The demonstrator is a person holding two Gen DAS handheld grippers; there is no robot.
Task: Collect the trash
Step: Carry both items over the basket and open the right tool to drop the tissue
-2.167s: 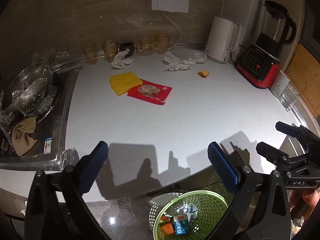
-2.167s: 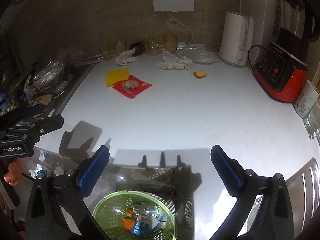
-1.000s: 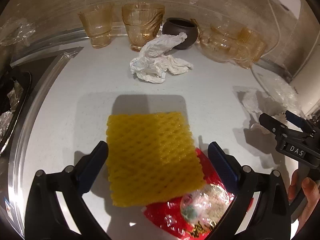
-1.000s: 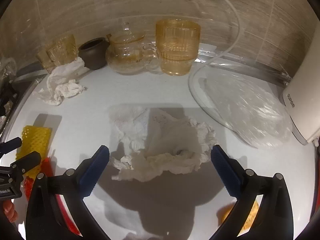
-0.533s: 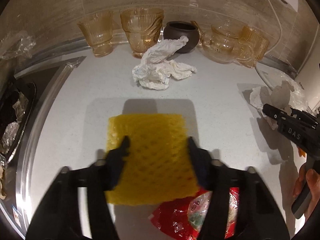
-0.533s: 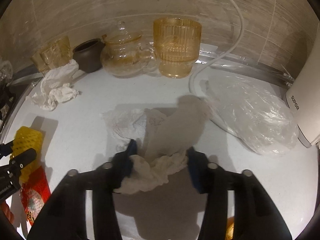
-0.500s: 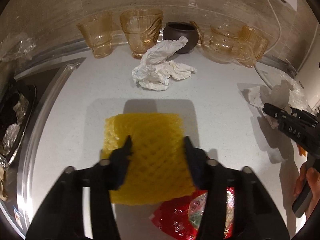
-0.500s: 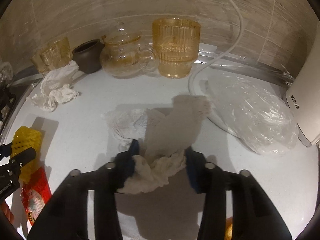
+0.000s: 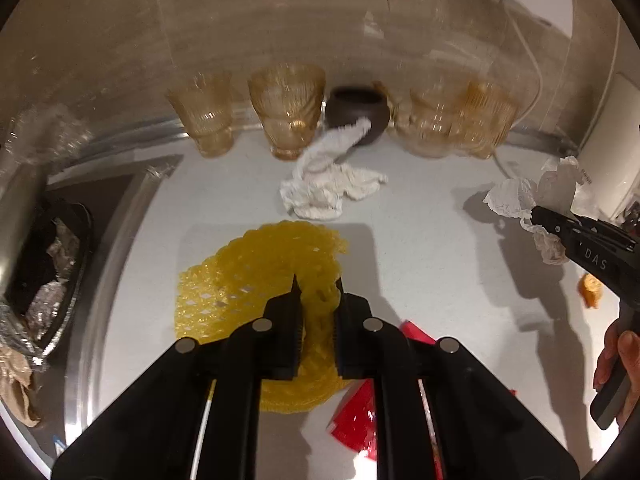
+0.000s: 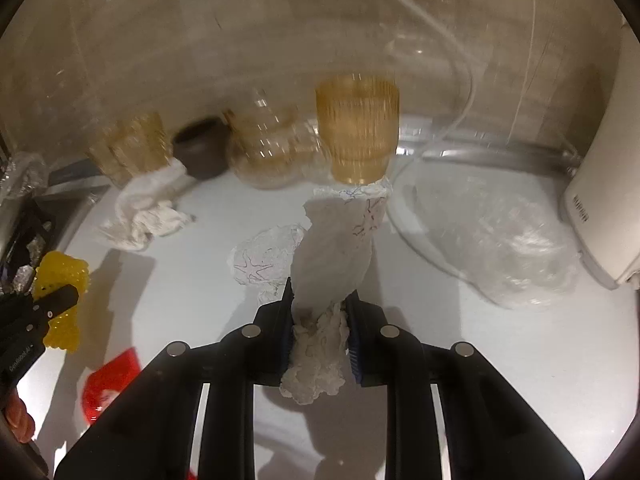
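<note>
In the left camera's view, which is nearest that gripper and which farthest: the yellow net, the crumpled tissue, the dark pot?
1. Yellow net: pinched in the left gripper.
2. Tissue: beyond the net, mid-counter.
3. Dark pot: at the back wall, behind the tissue.

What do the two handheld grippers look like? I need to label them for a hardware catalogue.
Both are matte black plastic with angular arms and round silver pins. The left gripper carries white "GenRobot.AI" lettering; the right gripper has blue ribbed pads and "DAS" on its side. No cables or sleeves show.
</note>
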